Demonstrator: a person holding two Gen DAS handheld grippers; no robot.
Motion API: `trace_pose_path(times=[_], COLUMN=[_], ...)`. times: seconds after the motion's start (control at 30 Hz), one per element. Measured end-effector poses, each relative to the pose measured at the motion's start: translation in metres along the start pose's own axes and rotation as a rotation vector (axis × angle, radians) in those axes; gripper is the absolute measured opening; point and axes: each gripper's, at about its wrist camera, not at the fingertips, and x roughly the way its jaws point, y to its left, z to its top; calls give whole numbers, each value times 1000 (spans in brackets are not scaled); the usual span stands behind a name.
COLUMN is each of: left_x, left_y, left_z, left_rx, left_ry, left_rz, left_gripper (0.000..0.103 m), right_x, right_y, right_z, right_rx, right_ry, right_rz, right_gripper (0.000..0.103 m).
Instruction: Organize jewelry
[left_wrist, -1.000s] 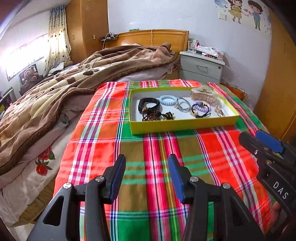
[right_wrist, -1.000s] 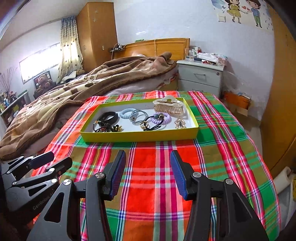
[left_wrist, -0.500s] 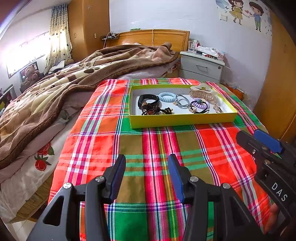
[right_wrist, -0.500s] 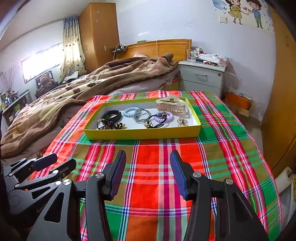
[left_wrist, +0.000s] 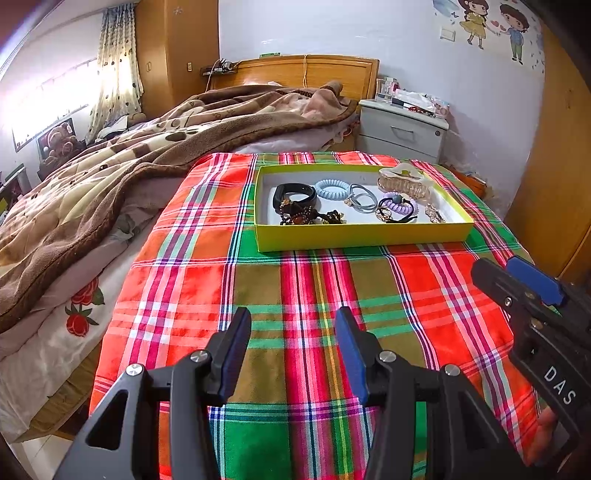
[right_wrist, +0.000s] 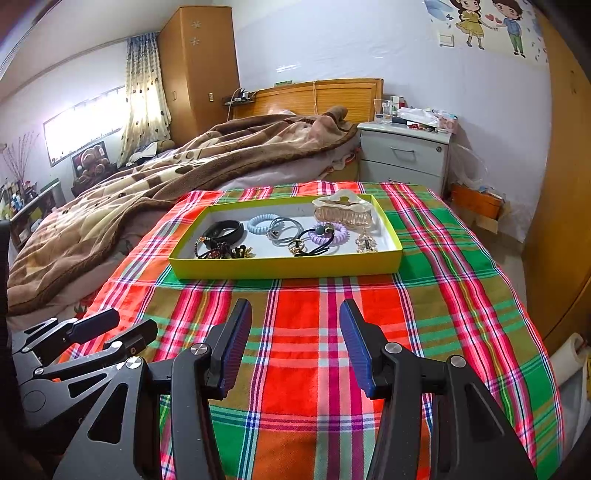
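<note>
Left wrist view, read from its left edge: a brown patterned blanket (left_wrist: 122, 166) lies heaped over the bed, and just beside it a plaid cloth (left_wrist: 314, 295) in red, green and orange covers the flat surface. At the bottom, the left gripper (left_wrist: 293, 354) hovers over that cloth with its blue-padded fingers spread wide and nothing between them. Farther along the cloth, well apart from the gripper, sits a shallow yellow tray (left_wrist: 362, 236) with a white floor. Inside it, from left to right: a black band (left_wrist: 293, 194) with a tangle of dark beaded pieces (left_wrist: 303, 216) in front of it, a light blue coil tie (left_wrist: 330, 188), grey elastic ties (left_wrist: 360, 197), a purple coil tie (left_wrist: 400, 206) with a black elastic across it, a translucent beige hair claw (left_wrist: 402, 182) at the far right corner, and a small gold piece (left_wrist: 434, 214) that may be an earring, though it is too small to be sure. At the right edge the right gripper (left_wrist: 517, 284) reaches in above the cloth.

From the right wrist view, the left gripper (right_wrist: 107, 328) shows at the lower left, and the right gripper (right_wrist: 295, 341) is at the bottom centre, its fingers likewise wide apart and holding nothing, short of the tray (right_wrist: 288, 267). Beyond the tray's right end stands a grey bedside cabinet (right_wrist: 404, 158).
</note>
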Motion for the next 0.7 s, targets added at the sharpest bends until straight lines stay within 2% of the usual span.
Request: trace_pose_path(times=[0.7], left_x=[-2], left_y=[0], left_z=[1], left_rx=[-3], left_ry=[-3], left_rz=[6], left_gripper=[49], right_x=[1], right_y=[0], right_z=[0], right_rx=[-1], right_ry=[1], right_rz=[3], right_gripper=[50])
